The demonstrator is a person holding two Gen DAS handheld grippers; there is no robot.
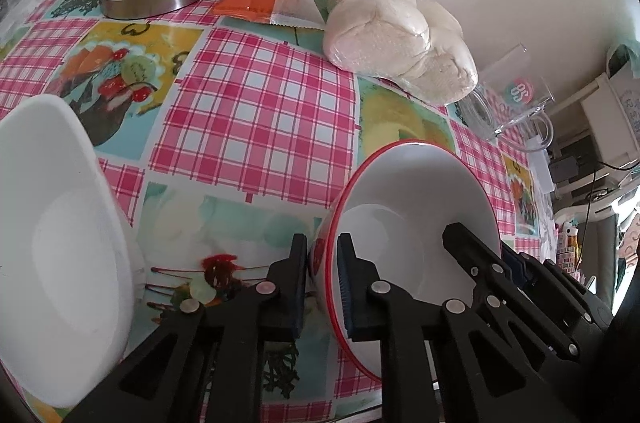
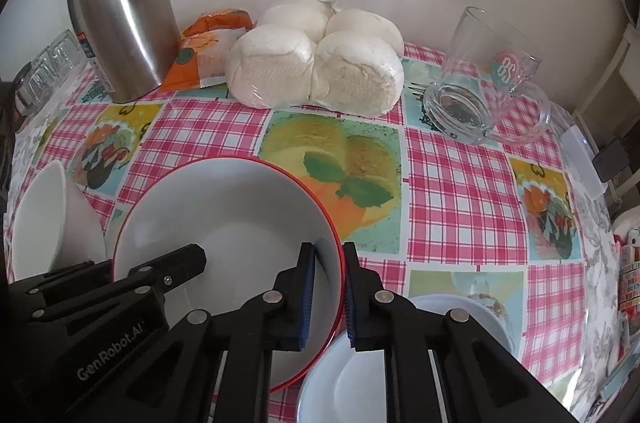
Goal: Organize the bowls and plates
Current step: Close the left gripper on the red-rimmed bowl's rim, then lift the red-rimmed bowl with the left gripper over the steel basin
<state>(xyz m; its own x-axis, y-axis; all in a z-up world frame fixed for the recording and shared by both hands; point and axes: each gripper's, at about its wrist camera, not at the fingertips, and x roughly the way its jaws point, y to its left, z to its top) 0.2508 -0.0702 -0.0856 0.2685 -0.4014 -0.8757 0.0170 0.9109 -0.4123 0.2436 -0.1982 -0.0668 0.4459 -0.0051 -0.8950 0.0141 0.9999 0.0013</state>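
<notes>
A white bowl with a red rim sits on the checked tablecloth, and both grippers hold it from opposite sides. My left gripper is shut on its left wall, one pad inside and one outside. My right gripper is shut on the right wall in the same way. Each view shows the other gripper's fingers over the far rim. A plain white bowl stands just left of it. White plates lie stacked to the right, partly under the bowl's rim.
At the back by the wall stand a steel thermos jug, an orange snack packet and a bag of white buns. A glass mug stands at the back right. The table edge runs along the right.
</notes>
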